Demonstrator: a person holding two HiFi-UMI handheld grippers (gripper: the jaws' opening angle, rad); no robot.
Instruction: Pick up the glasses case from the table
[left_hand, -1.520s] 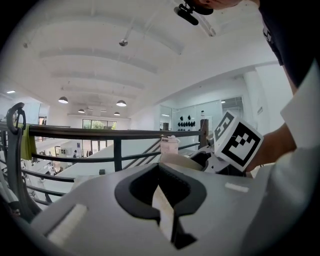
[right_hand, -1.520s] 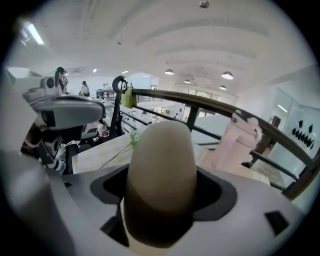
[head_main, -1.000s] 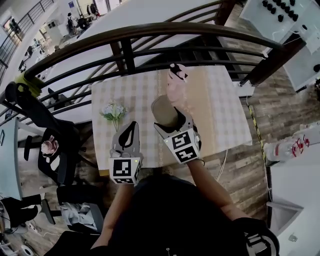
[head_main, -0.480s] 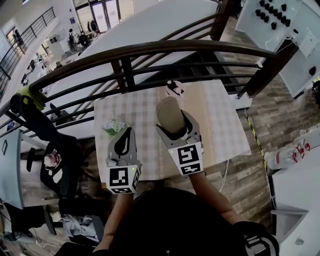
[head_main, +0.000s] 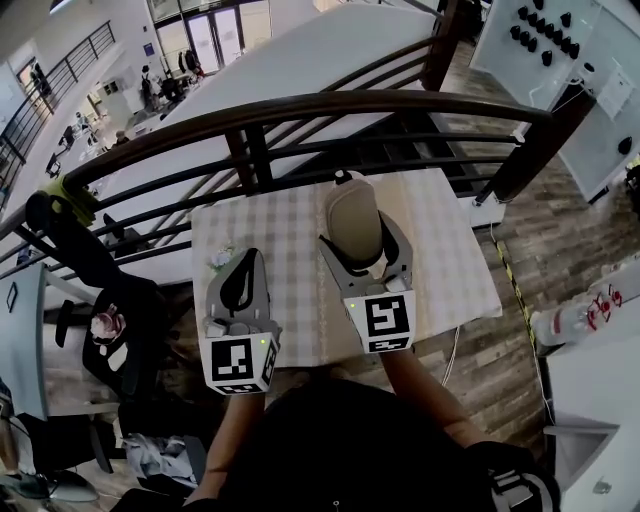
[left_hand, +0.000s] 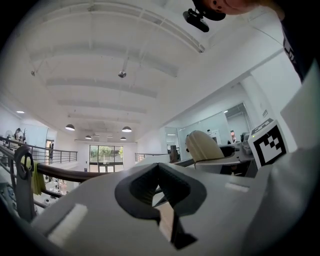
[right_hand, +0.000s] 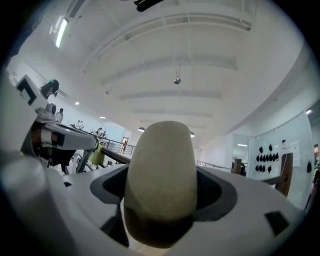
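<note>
The beige oval glasses case (head_main: 352, 222) is off the checked table (head_main: 450, 250), held up in the air with my right gripper (head_main: 356, 238) shut on its lower half. In the right gripper view the glasses case (right_hand: 161, 175) stands upright between the jaws and fills the middle. My left gripper (head_main: 243, 268) hovers to the left of it over the table's near left part, shut with nothing in it. From the left gripper view the case (left_hand: 202, 147) shows off to the right, beyond the left gripper (left_hand: 159, 187).
A small bunch of flowers (head_main: 222, 258) sits on the table, partly hidden by my left gripper. A dark curved railing (head_main: 300, 105) runs right behind the table. A dark-topped object (head_main: 343, 178) peeks out behind the case. Chairs and a bag stand at the left.
The right gripper has risen with the case, which now covers the pink object behind it. The left gripper has also come up, hiding more of the flowers.
</note>
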